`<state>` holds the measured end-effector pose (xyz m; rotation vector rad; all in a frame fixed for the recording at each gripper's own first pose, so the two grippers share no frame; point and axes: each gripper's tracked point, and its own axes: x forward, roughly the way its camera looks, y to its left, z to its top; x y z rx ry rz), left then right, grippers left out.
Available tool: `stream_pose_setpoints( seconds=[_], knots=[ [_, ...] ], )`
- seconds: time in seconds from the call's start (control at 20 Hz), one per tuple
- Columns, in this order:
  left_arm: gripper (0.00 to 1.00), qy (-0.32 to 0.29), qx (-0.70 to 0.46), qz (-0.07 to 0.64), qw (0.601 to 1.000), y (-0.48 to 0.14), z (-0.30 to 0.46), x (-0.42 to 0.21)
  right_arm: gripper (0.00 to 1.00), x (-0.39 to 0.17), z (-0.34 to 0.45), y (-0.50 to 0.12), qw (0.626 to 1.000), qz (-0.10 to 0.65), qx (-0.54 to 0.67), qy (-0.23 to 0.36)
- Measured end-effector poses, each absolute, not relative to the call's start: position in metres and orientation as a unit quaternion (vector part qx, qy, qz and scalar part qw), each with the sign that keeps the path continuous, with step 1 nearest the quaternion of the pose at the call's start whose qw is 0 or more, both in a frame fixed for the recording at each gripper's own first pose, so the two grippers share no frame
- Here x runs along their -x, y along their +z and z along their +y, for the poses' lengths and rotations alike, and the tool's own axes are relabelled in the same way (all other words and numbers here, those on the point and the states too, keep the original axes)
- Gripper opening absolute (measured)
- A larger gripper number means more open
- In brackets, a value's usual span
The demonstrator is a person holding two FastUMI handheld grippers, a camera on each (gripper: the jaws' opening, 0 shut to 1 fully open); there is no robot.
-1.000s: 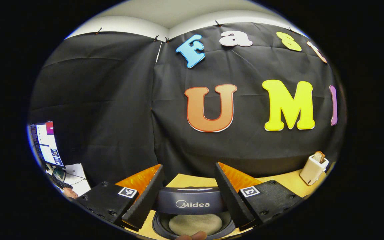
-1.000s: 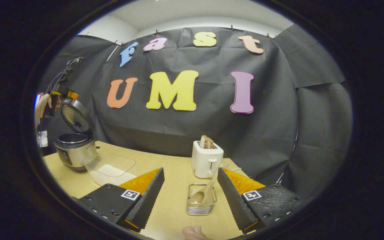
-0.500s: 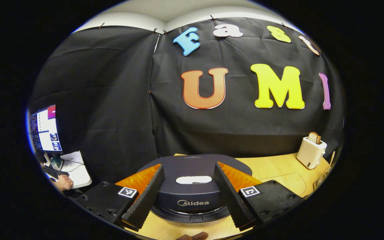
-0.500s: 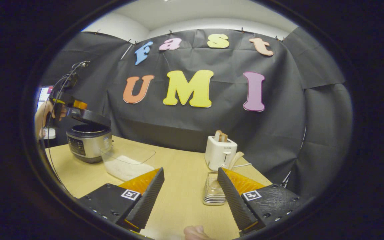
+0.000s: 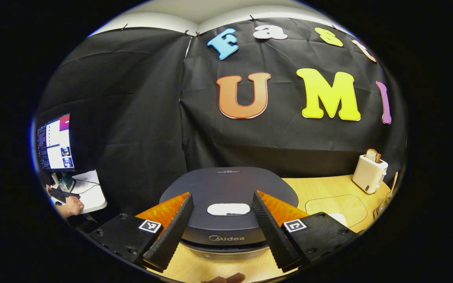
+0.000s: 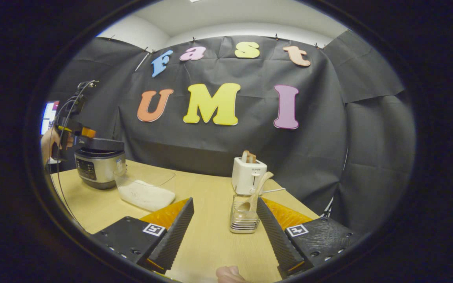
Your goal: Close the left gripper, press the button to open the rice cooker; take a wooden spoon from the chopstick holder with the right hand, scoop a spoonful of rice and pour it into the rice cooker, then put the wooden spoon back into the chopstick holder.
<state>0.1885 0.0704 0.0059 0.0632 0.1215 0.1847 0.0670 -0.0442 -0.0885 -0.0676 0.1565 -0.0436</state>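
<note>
Left gripper [image 5: 222, 228] over rice cooker [image 5: 226, 204], spread wide

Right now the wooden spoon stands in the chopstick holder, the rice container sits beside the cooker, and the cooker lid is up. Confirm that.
Wrong on the lid: the rice cooker has its lid down, as the left gripper view shows. The wooden spoon does stand in the chopstick holder, and the rice container sits beside the cooker.

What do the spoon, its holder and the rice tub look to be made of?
Spoon: pale matte wood by its look, no gloss. Holder: clear ribbed material with bright glints, glass or hard plastic, can't tell which. Tub: thin clear plastic, apparently; the white rice shows through its walls.
</note>
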Motion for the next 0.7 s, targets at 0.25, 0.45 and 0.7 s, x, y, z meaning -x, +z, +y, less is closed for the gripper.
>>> stream_pose_setpoints(
  seconds=[0.25, 0.45, 0.7],
  knots=[
    [0.96, 0.103, -0.038, -0.002, 0.994, -0.002, 0.070, -0.186, 0.98, -0.059, -0.049, -0.105, 0.994, 0.100, 0.021, -0.024],
    [0.98, 0.098, -0.035, -0.041, 0.994, -0.008, 0.071, -0.184, 0.96, -0.052, -0.055, -0.123, 0.991, 0.126, 0.015, -0.031],
    [0.97, 0.081, -0.046, -0.083, 0.992, -0.003, 0.065, -0.163, 0.95, -0.044, -0.054, -0.116, 0.992, 0.122, 0.011, -0.034]
  ],
)
